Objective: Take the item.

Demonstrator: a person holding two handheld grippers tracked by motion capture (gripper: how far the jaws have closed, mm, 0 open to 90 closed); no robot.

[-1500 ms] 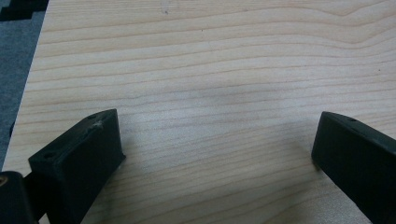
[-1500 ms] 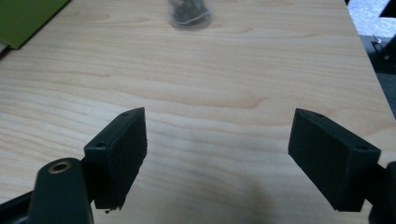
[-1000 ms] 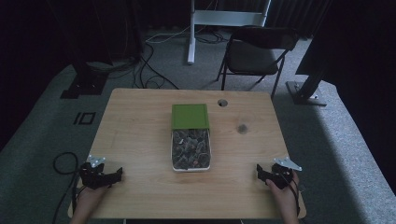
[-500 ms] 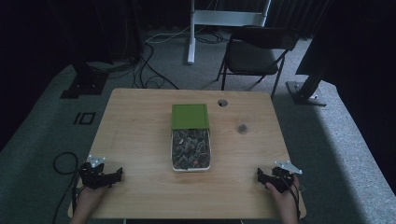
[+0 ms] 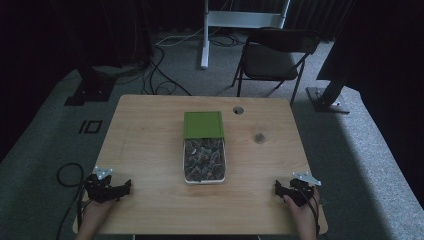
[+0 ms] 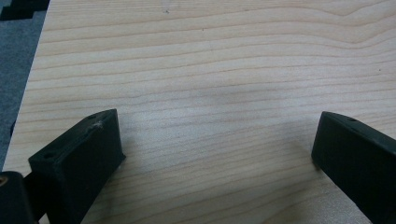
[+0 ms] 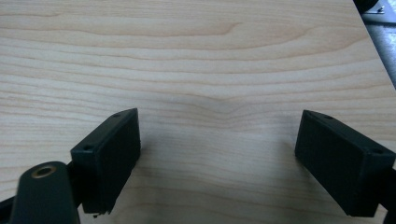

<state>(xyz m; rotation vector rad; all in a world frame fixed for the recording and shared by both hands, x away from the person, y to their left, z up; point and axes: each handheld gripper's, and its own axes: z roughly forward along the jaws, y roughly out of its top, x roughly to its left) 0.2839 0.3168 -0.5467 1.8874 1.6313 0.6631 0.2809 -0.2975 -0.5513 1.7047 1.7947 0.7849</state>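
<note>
In the high view a white tray [image 5: 204, 179] full of small dark mixed pieces stands at the middle of the wooden table [image 5: 150, 140], with a green box [image 5: 203, 124] touching its far end. My left gripper [image 5: 116, 189] rests at the near left corner, open, well apart from the tray. At the near right corner sits my right gripper [image 5: 281, 189], also open. In the left gripper view the left gripper [image 6: 217, 144] has its jaws spread wide over bare wood. In the right gripper view the right gripper [image 7: 217, 144] likewise has nothing between its jaws.
A small dark object [image 5: 259, 137] lies right of the tray, and a round hole [image 5: 238, 109] is cut in the table's far side. A folding chair [image 5: 272, 57] and a white stand [image 5: 205, 35] are beyond the table. Cables [image 5: 67, 175] trail on the floor at left.
The right gripper has shifted slightly nearer the table's front edge. The left gripper and the tray have stayed put.
</note>
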